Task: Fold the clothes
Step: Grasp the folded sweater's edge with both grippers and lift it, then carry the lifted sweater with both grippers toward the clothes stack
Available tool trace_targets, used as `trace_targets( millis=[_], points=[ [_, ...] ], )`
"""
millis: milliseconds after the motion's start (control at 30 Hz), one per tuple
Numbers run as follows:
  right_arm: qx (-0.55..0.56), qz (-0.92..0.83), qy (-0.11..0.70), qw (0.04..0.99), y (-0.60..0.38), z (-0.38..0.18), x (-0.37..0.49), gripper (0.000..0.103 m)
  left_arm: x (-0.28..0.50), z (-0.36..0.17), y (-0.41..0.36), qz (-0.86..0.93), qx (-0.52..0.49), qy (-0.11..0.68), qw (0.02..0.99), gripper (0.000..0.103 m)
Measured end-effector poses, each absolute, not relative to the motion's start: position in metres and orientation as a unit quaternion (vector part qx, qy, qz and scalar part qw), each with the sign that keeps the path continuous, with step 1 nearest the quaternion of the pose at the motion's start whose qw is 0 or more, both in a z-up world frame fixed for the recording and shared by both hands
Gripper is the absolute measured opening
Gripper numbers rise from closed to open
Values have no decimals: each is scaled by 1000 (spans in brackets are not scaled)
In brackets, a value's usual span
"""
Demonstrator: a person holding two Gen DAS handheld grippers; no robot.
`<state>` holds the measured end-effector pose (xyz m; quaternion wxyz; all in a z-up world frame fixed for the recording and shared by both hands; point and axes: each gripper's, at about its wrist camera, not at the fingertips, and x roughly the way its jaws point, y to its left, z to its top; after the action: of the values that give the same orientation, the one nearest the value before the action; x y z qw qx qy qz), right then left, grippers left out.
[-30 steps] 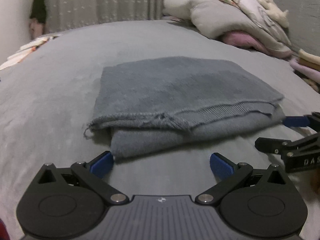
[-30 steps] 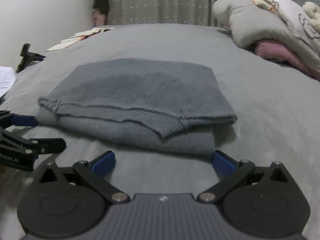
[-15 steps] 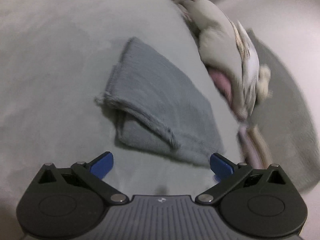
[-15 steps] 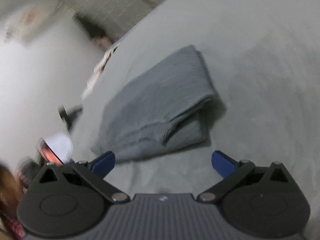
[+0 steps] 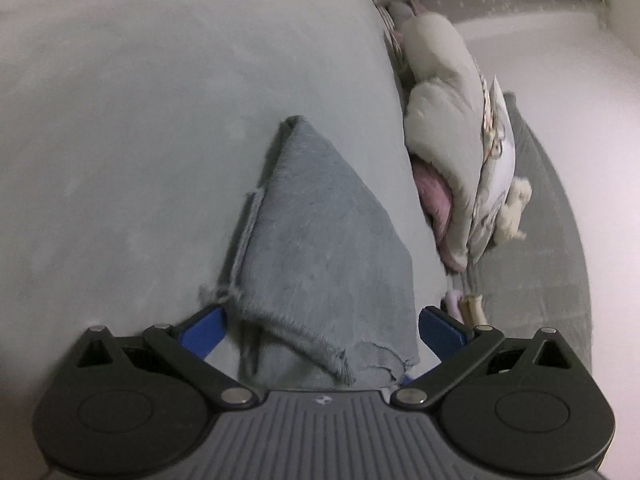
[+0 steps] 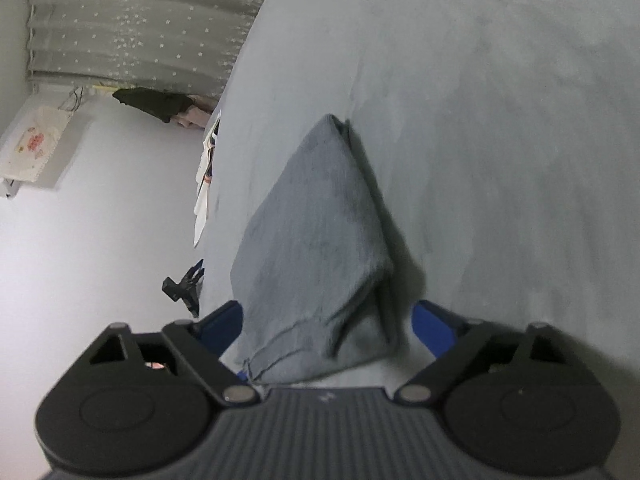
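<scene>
Both grippers, left gripper [image 5: 322, 330] and right gripper [image 6: 326, 330], have their jaws spread wide around opposite ends of the folded grey sweater [image 5: 320, 248] lying on the bed [image 5: 140, 120]. Heaped bedding [image 5: 452, 152] crowds the sweater's far side.

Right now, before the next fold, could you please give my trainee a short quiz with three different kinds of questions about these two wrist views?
1. True or false: the left gripper has its fingers spread, with an end of the grey folded garment between them.
2. Multiple choice: in the left wrist view, the heap of pillows and bedding lies (A) left of the garment, (B) right of it, (C) on top of it.
3. Fill in: the right gripper is ____, astride the garment's other end.

Key: 1 true; 2 B; 3 open.
</scene>
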<state>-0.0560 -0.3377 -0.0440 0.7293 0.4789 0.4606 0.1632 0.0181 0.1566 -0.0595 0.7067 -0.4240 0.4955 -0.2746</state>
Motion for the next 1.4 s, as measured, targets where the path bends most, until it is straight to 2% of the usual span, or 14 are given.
trace_targets(
  millis=[233,333,433,500,567,633,867,933,967,1000,1400],
  points=[
    [481,187,459,724,-336,-53,-16,70,47,-67,150,-313,-446,493,679,100],
    [481,201,458,720,-331,-59,0,61,53,-71,150,-323,-457,485,672,96],
    [483,211,458,716,-329,-64,11,53,62,-78,151,-326,-466,478,669,76],
    [488,217,456,711,-329,-68,17,49,67,-84,154,-320,-471,480,668,53],
    [489,220,457,710,-328,-71,21,44,71,-93,156,-313,-473,484,666,45],
    [486,221,458,711,-326,-75,27,38,73,-96,155,-315,-475,482,665,43],
    [464,225,450,729,-315,-80,35,31,72,-95,147,-313,-460,471,684,40],
    [447,221,448,742,-311,-77,30,30,70,-92,143,-306,-444,472,697,33],
    [442,215,449,746,-308,-73,28,30,69,-91,140,-292,-439,475,704,22],
    [437,209,449,751,-306,-70,25,29,68,-92,139,-280,-442,477,706,19],
    [407,174,424,791,-287,-22,-9,21,57,-54,125,-248,-407,461,748,16]
  ],
)
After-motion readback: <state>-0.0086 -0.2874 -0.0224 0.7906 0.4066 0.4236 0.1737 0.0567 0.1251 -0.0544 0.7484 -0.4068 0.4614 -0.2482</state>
